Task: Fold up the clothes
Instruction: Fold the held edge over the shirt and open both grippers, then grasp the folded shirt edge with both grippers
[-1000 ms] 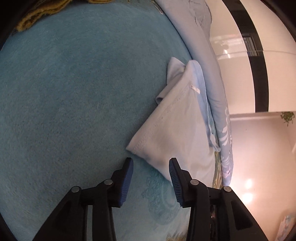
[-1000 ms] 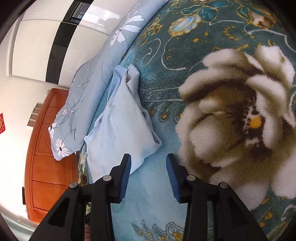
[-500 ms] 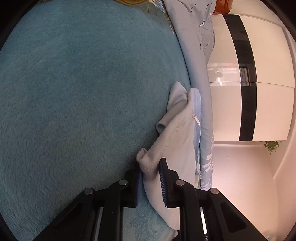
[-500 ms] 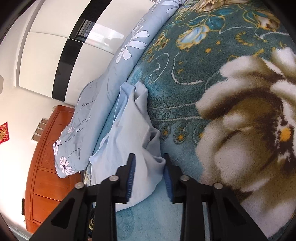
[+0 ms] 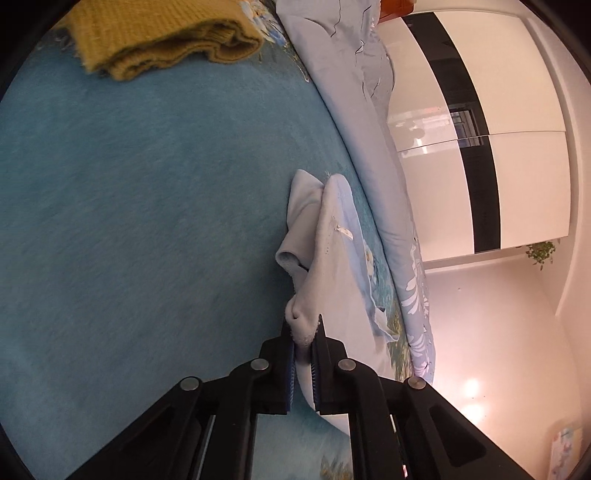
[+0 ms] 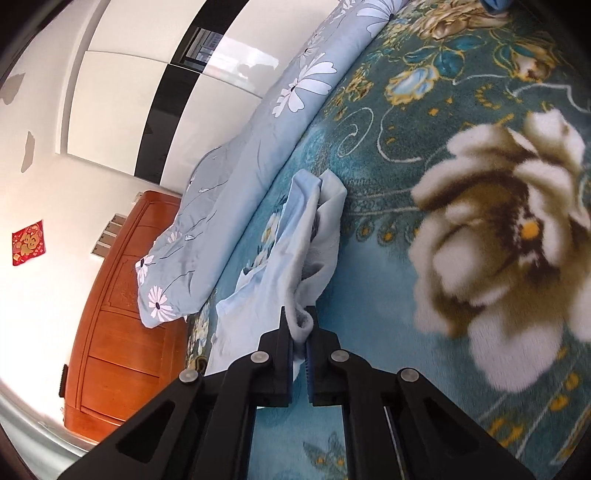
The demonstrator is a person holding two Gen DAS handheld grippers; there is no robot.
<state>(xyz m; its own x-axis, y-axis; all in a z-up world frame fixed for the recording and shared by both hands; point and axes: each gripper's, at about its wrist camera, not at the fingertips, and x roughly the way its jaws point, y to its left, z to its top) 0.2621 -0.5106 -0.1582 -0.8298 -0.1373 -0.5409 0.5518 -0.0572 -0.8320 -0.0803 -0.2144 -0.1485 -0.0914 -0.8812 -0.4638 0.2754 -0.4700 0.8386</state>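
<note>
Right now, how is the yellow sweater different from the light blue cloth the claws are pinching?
The yellow sweater is mustard and chunky knit; the light blue cloth is pale and smooth.

The sweater lies folded with nothing touching it; the cloth is bunched up, one end pinched by the left claw, another by the right claw.

The sweater sits at the far edge of the left view; the cloth is right at the claws.

Both rest on the teal blanket.

Pale blue garment (image 5: pixel 332 266) (image 6: pixel 295 258), soft and bunched lengthwise (small white tag showing), lifted at two pinched corners above the teal blanket.
</note>
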